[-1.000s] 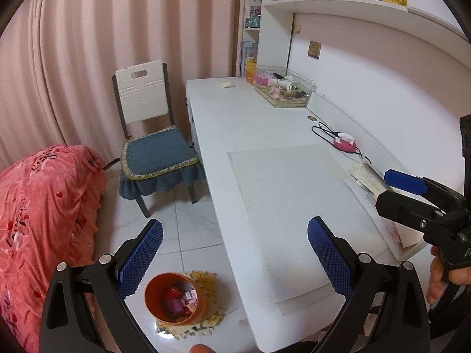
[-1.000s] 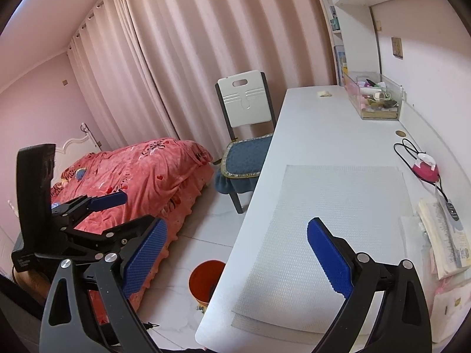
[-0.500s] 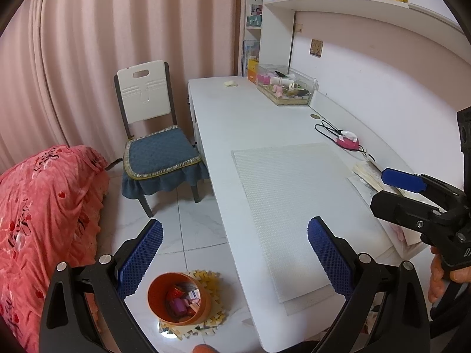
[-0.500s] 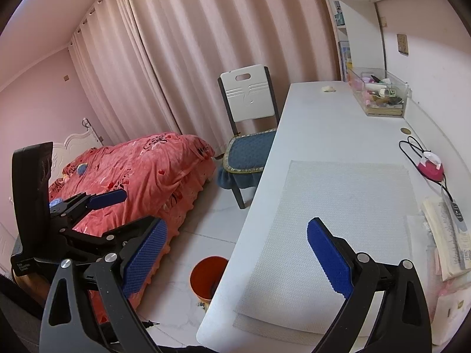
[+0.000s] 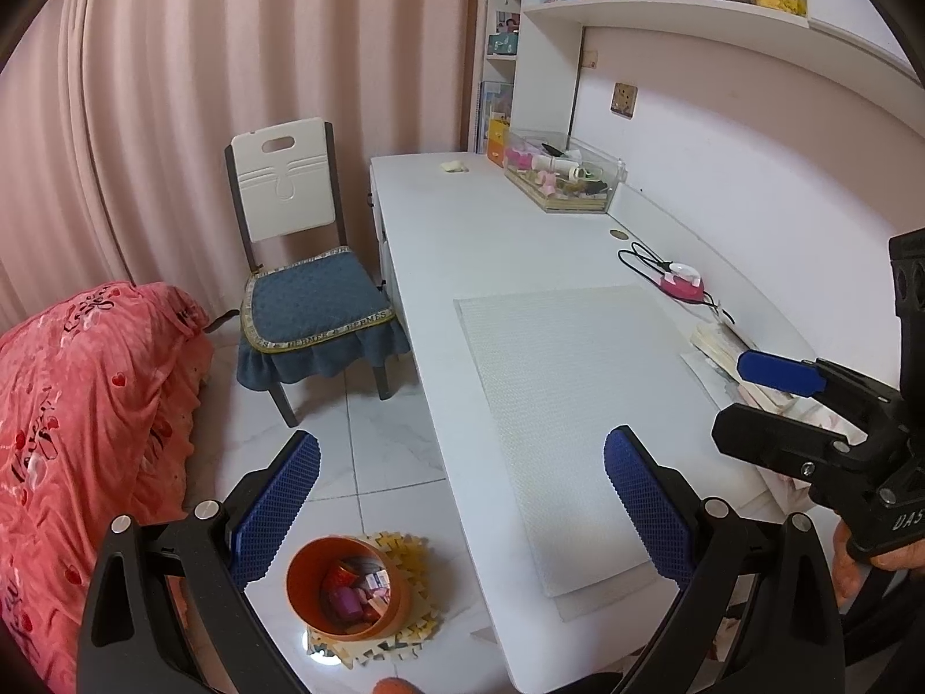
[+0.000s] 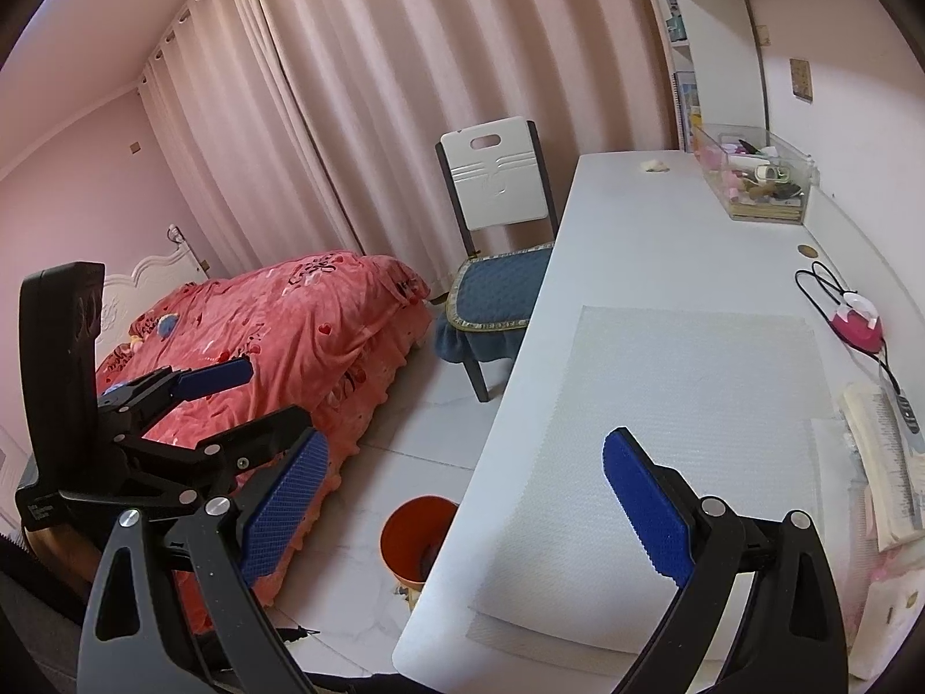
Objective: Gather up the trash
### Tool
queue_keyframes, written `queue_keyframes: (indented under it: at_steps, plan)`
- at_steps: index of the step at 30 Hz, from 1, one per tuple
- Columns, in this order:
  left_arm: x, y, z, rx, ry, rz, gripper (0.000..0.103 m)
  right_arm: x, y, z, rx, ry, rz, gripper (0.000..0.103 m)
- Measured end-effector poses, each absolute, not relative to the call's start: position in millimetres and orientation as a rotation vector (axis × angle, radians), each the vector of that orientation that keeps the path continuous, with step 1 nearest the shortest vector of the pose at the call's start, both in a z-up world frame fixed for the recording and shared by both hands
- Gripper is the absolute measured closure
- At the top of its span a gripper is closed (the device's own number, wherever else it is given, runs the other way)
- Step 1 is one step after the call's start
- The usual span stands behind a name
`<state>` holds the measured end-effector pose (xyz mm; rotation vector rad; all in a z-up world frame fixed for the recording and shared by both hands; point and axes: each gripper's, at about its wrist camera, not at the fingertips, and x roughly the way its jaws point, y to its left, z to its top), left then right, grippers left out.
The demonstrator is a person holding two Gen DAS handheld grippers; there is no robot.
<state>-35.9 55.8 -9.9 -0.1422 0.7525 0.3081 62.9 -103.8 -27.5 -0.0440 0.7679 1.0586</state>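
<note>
- A long white desk runs along the white wall, and a pale textured mat lies flat on its near half.
- At the desk's far end stands a clear plastic box of small items; near it, alone on the bare top, sits a small crumpled scrap.
- A pink device with a black cable rests near the wall, and a stack of papers lies just beyond the mat.
- On the tiled floor beside the desk an orange bin stands on a piece of foam puzzle mat, with small packets inside.
- A white-backed chair carries a blue cushion whose trim reads "HERMES".
- A bed with a red heart-patterned cover sits before pink curtains.
- Shelves above the desk hold coloured boxes.
- The left gripper hangs over the desk edge, its blue pads spread wide and empty.
- The right gripper is likewise spread wide, gripping nothing; the letters "UAS" show on its body in the left view.
</note>
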Motion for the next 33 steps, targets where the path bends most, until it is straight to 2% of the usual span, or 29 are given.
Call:
queue_keyframes:
  at_steps: [33]
  plan:
    - [-30.6, 52.8, -12.0, -0.131, 0.773, 0.317, 0.006, 64.7, -103.6, -33.9, -0.022, 0.792, 1.054, 0.009]
